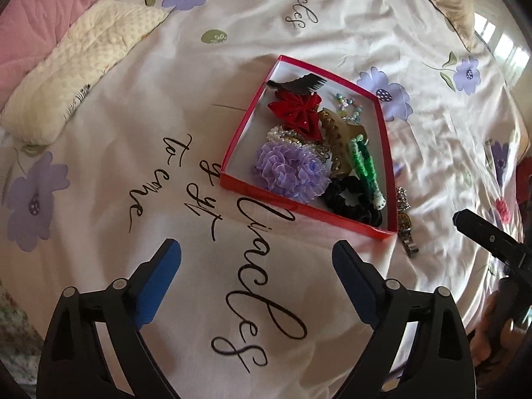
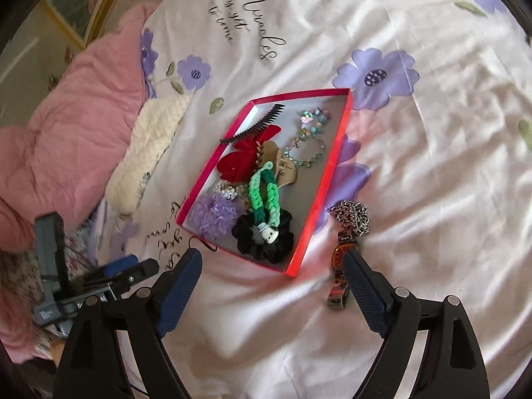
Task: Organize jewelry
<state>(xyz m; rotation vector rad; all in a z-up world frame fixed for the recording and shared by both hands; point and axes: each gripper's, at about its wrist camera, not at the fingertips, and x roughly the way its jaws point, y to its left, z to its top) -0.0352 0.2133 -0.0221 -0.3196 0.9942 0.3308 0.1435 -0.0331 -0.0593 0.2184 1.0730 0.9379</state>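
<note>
**Red tray filled on the bedspread, both grippers spread and empty**

The red tray is being shown at the centre of both views, lying flat on the flowered bedspread. Inside it, a purple ruffled scrunchie and a black scrunchie are being seen at the near end, with a green braided band lying partly over the black one. A red bow and a black comb clip are being shown toward the far end, a tan claw clip near the middle, and a beaded bracelet along the tray's right side.

Just outside the tray's right wall, a wristwatch is being seen on the bedspread, with a silver chain bunched at its upper end.

The left gripper is being held at the bottom of its own view with its blue fingers spread wide; nothing is being gripped or touched, only printed fabric showing between them. The right gripper is likewise being held wide apart and empty, its right finger overlapping the wristwatch in the picture; whether contact is being made cannot be told.

A cream pillow and a pink quilt are being shown at the upper left.
</note>
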